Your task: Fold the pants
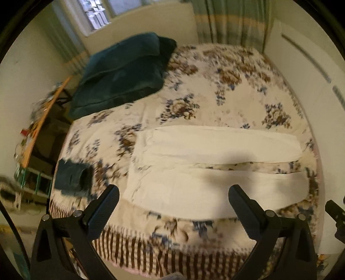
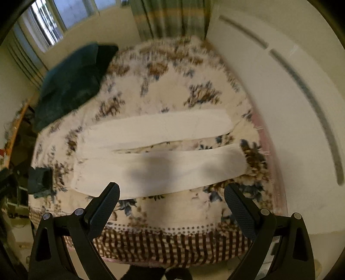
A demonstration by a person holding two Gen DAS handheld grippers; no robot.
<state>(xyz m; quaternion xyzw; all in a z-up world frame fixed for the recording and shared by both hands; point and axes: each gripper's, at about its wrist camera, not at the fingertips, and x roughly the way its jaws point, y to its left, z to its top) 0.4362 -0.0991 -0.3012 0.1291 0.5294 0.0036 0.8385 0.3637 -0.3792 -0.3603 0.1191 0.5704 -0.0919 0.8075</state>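
Observation:
White pants [image 1: 215,168] lie flat on the floral bedspread [image 1: 226,90], waist to the left, both legs stretched to the right with a narrow gap between them. They also show in the right wrist view [image 2: 163,155]. My left gripper [image 1: 173,191] is open and empty, above the near leg by the bed's front edge. My right gripper [image 2: 171,189] is open and empty, above the near edge of the near leg. Part of the right gripper shows at the right edge of the left wrist view [image 1: 336,213].
A dark teal pillow [image 1: 123,71] lies at the bed's far left. A small folded dark blue cloth [image 1: 73,176] sits at the bed's left edge. A white wardrobe [image 2: 291,107] stands right of the bed. A cluttered table [image 1: 38,120] stands on the left. A curtain [image 1: 230,19] hangs behind.

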